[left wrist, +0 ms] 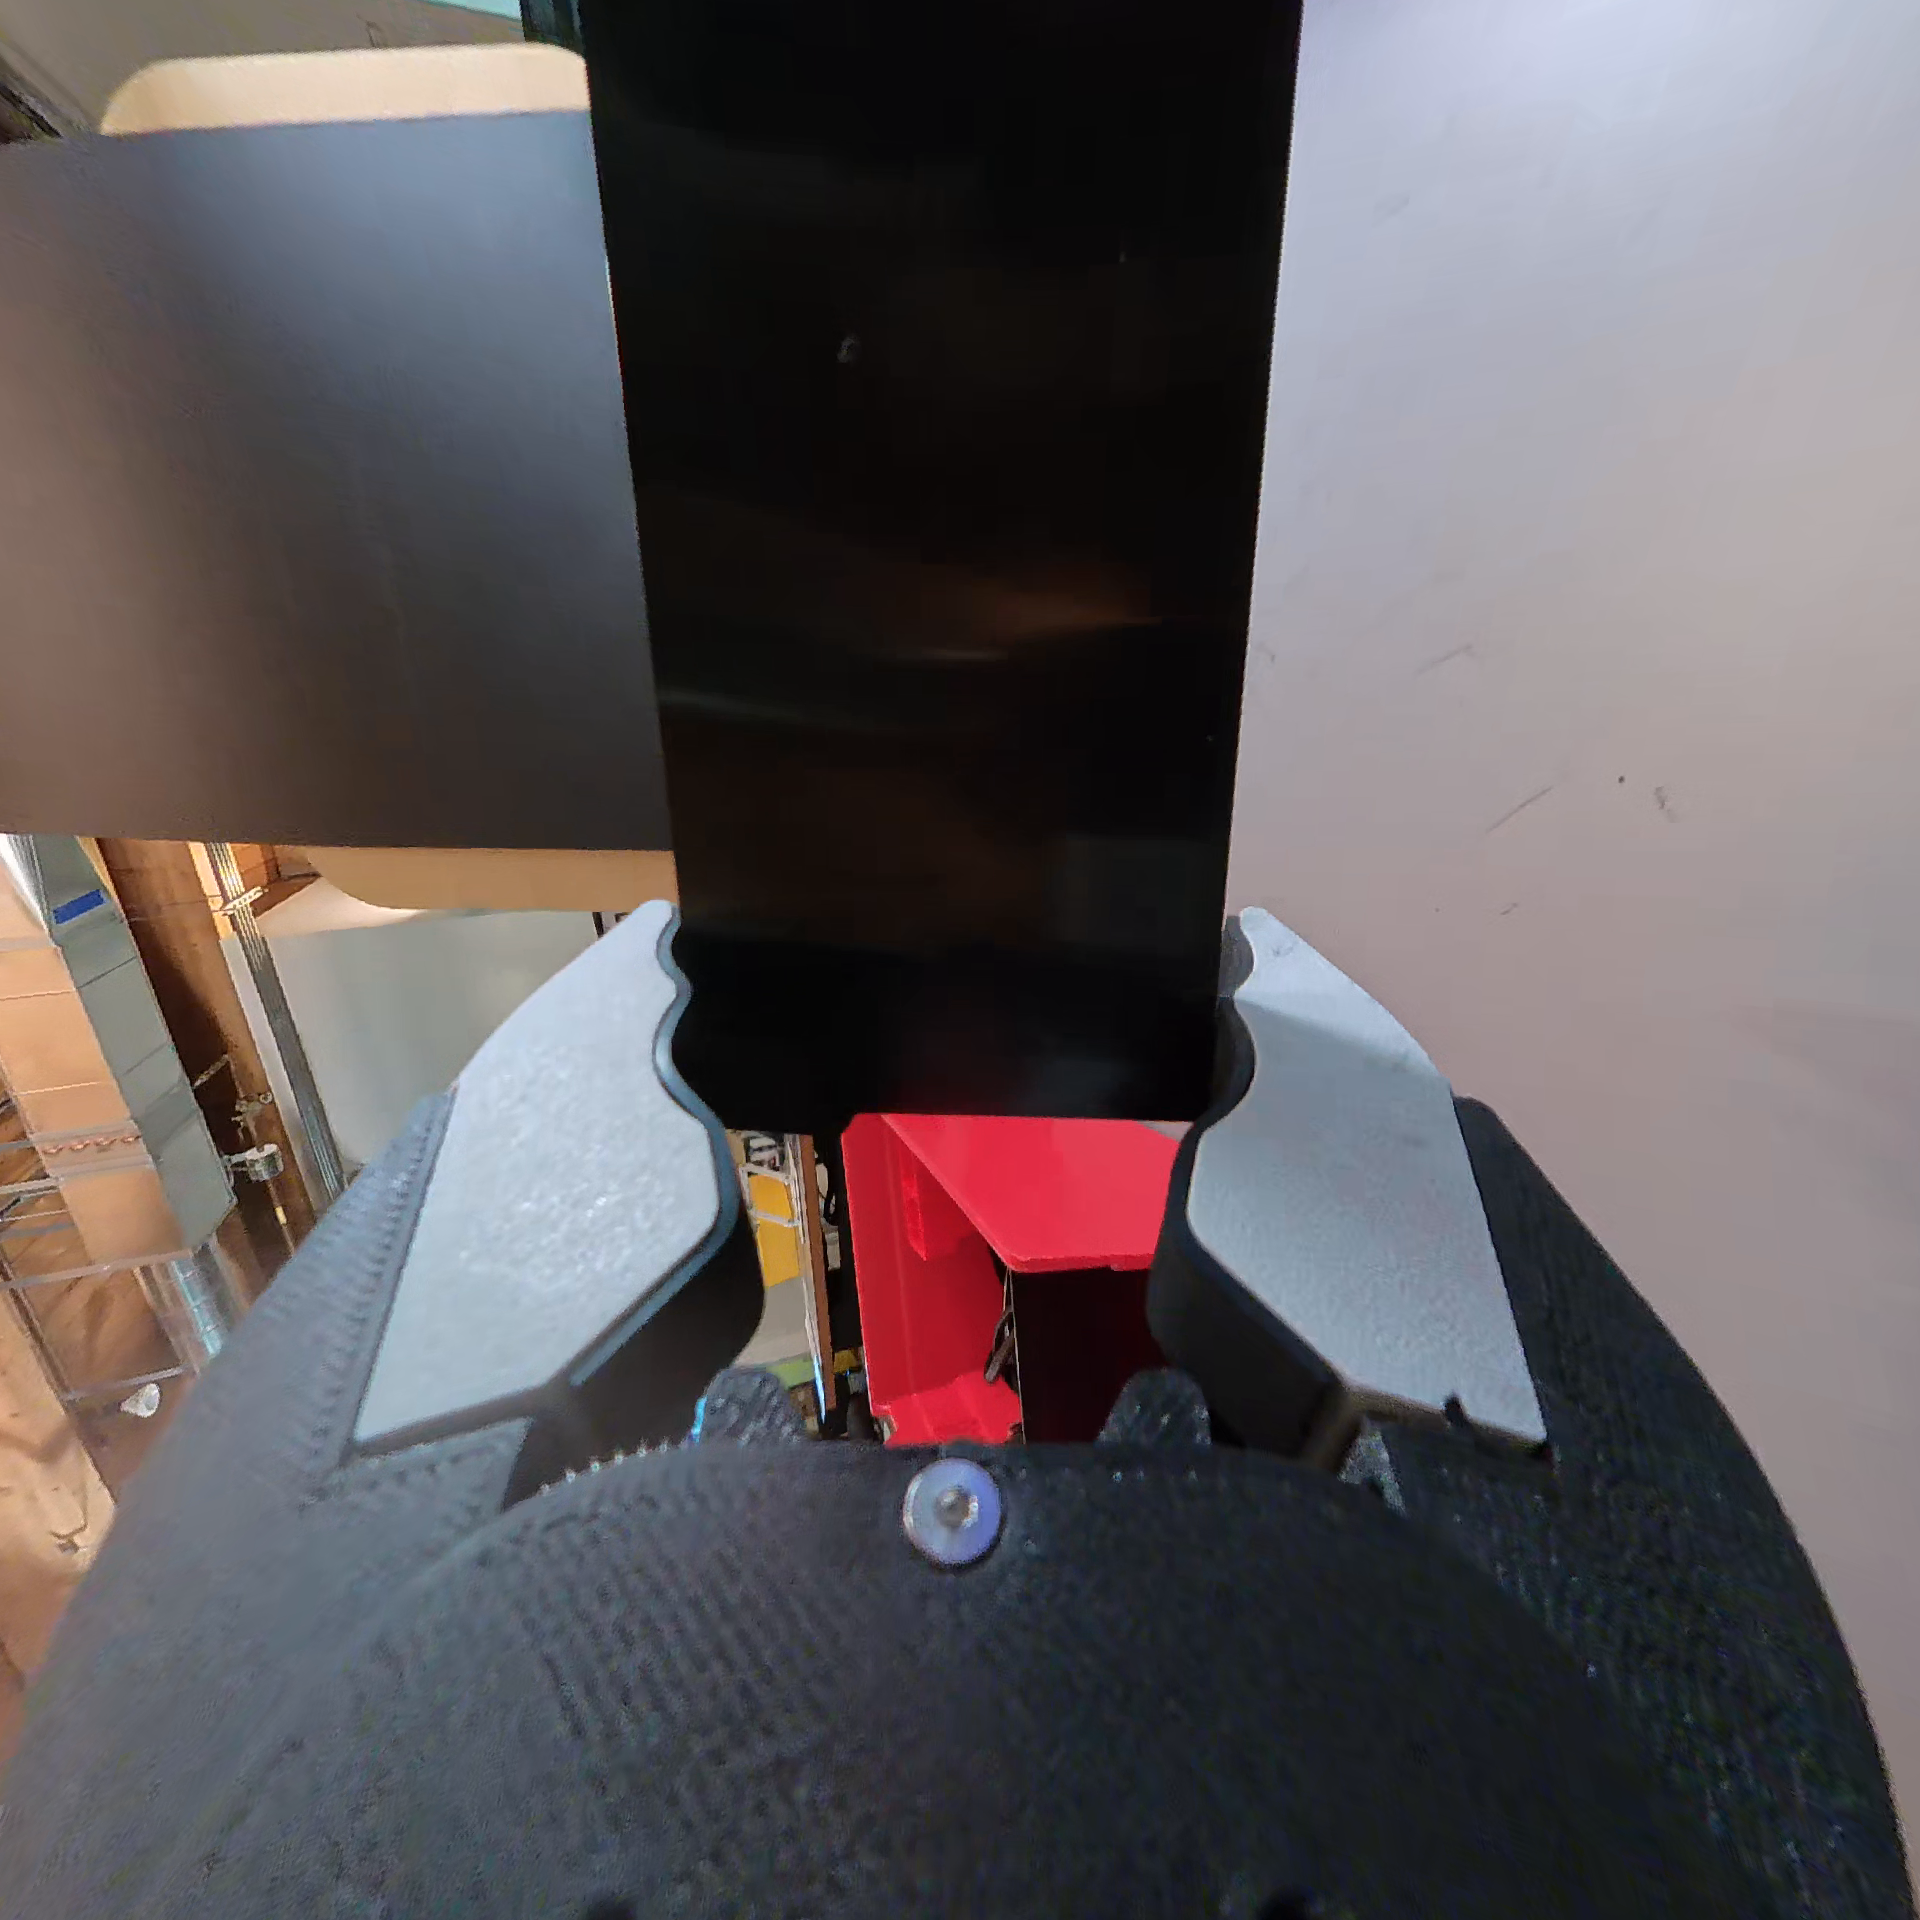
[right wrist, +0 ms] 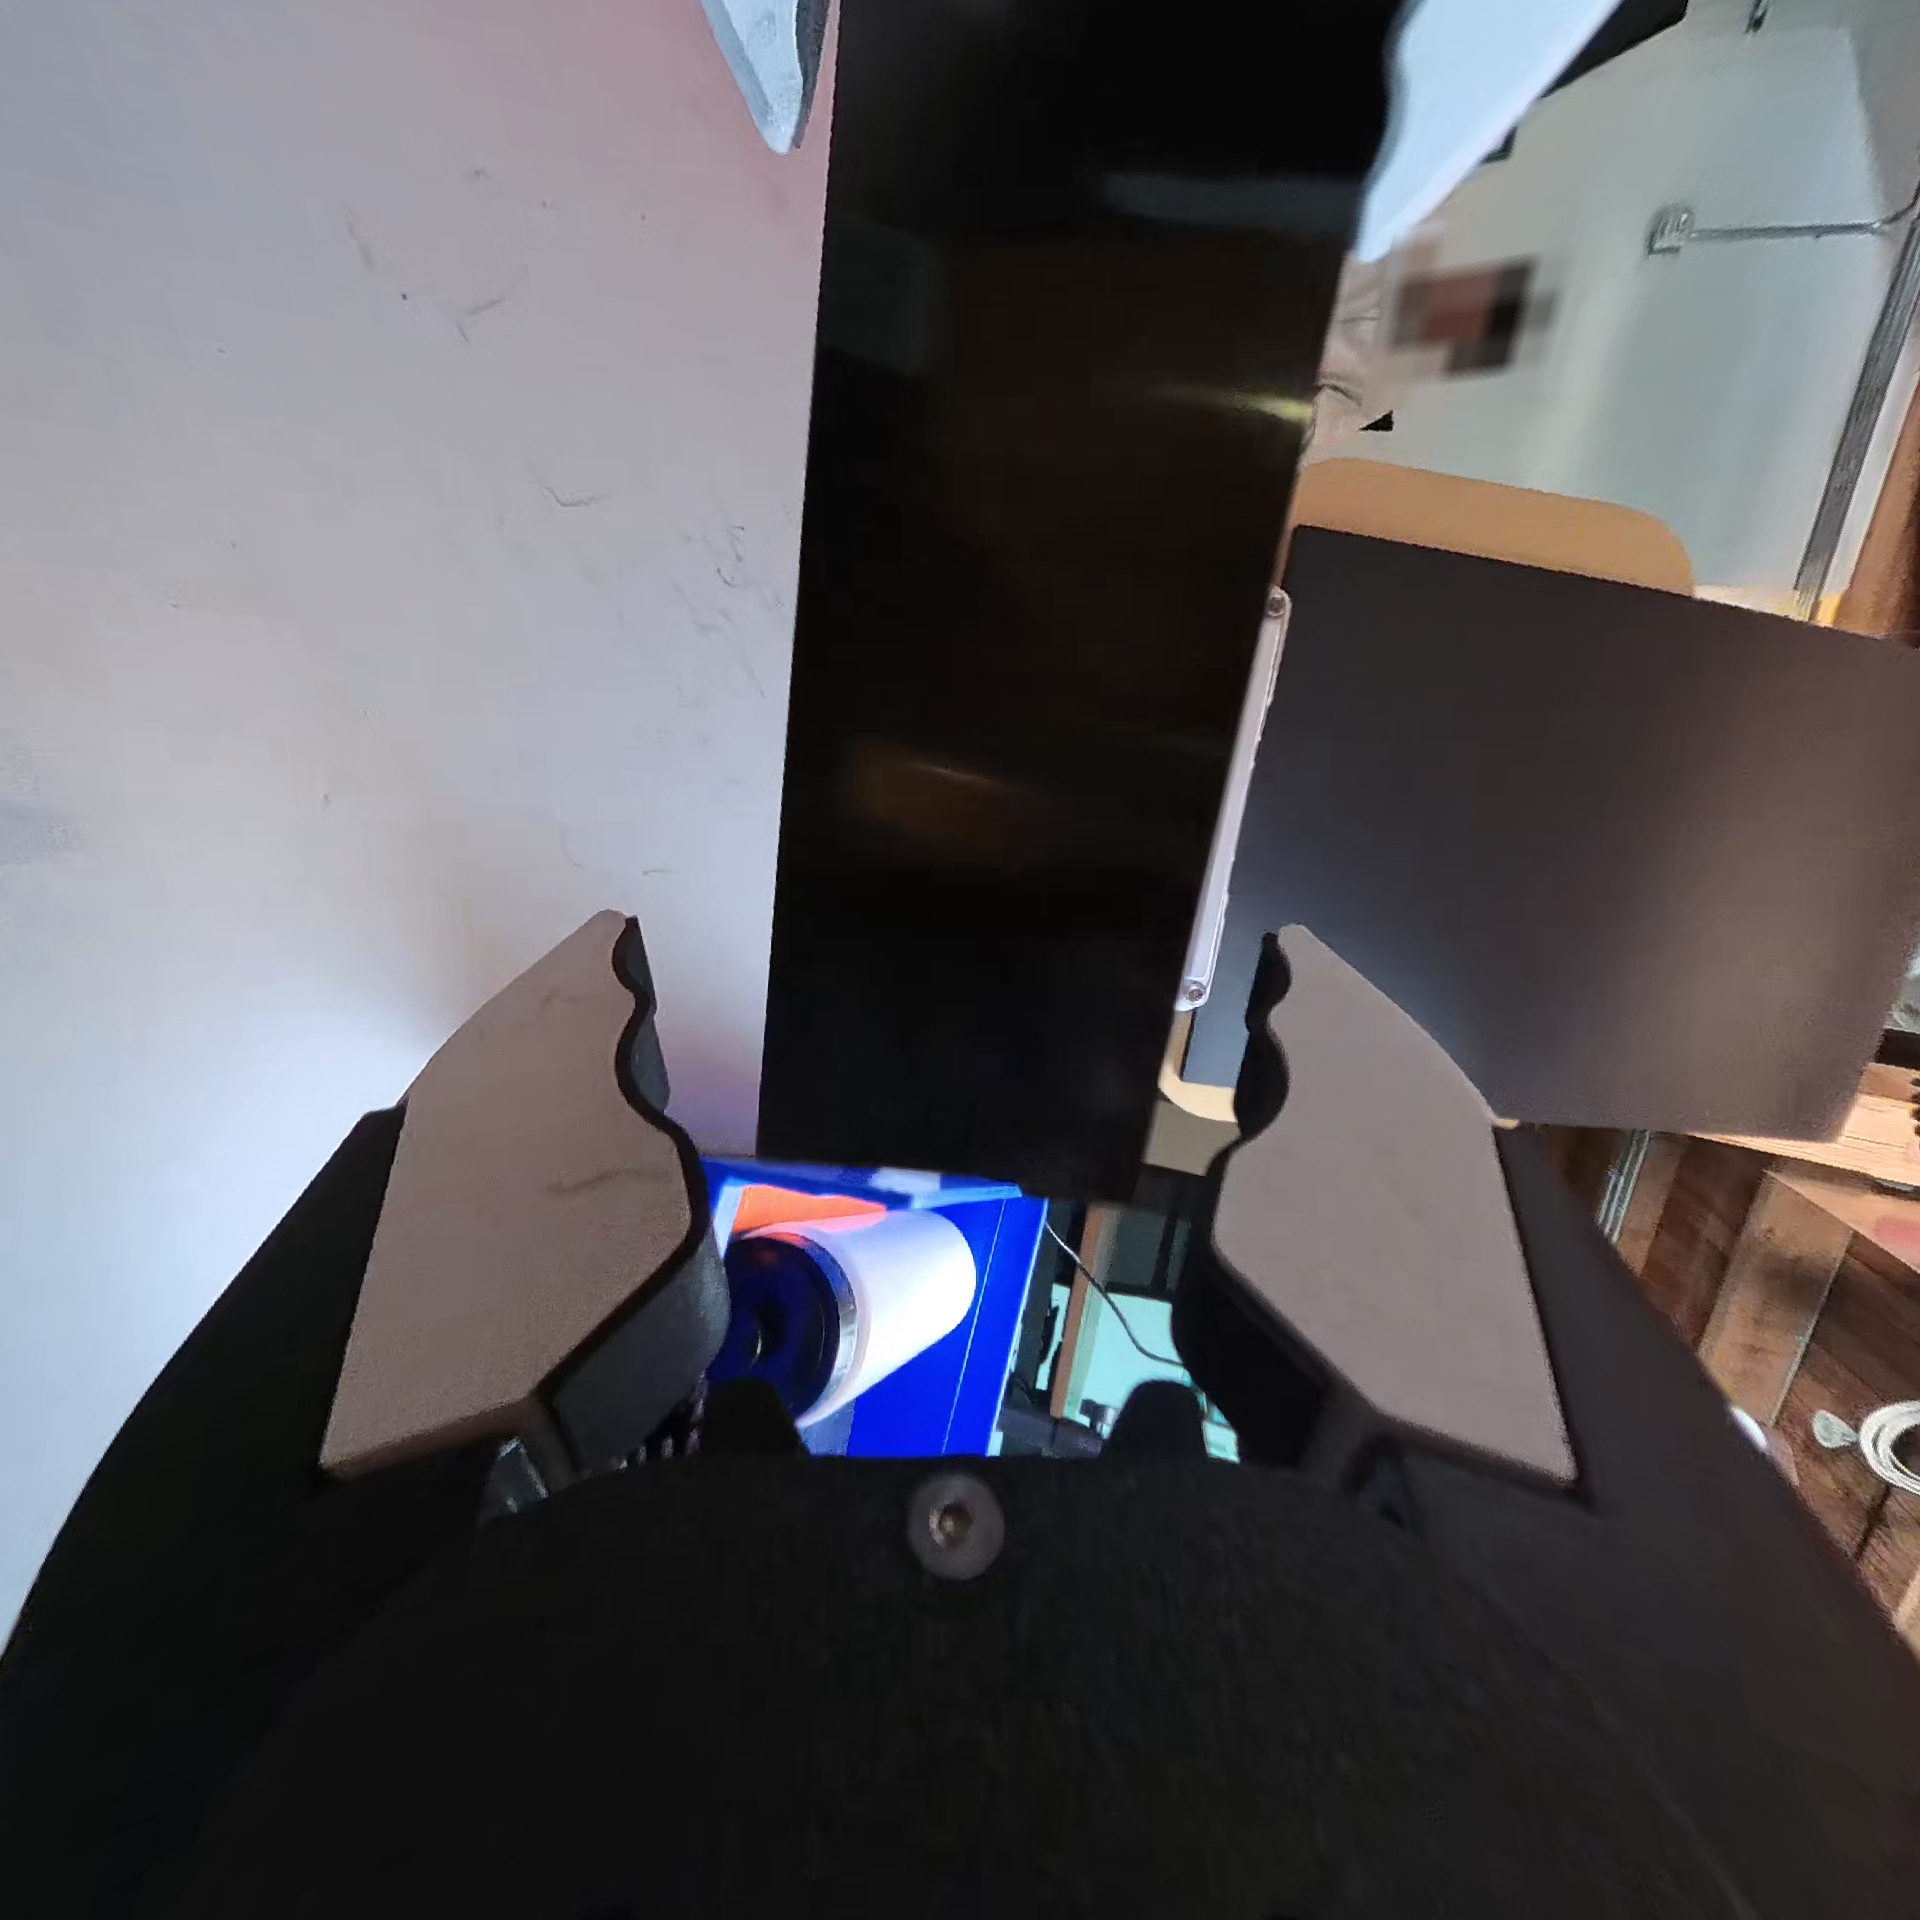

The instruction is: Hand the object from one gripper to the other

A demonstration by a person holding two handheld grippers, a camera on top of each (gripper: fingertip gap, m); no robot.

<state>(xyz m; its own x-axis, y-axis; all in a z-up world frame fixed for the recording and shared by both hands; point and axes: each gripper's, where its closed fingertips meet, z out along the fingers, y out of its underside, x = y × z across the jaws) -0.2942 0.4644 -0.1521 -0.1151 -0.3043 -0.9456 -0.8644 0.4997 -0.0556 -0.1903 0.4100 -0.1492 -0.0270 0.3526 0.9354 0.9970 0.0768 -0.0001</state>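
Note:
A long, flat, glossy black slab (left wrist: 935, 468) stands straight ahead in the left wrist view. My left gripper (left wrist: 951, 935) is shut on its near end, both grey fingers pressed against its side edges. In the right wrist view the slab's (right wrist: 1039, 623) other end lies between the fingers of my right gripper (right wrist: 951, 945), which is open, with a gap on each side. The left gripper's fingertips (right wrist: 774, 73) show at the top of that view, holding the far end. A thin white strip (right wrist: 1236, 790) runs along one edge of the slab.
A white scuffed surface (left wrist: 1558, 520) fills one side of both views (right wrist: 364, 520). A dark grey flat panel (left wrist: 312, 468) lies beside the slab (right wrist: 1558, 831). A red object (left wrist: 987, 1247) and a blue box with a white cylinder (right wrist: 904, 1299) show behind the grippers. Some 12 centimeters of space lies between my two pairs of fingers.

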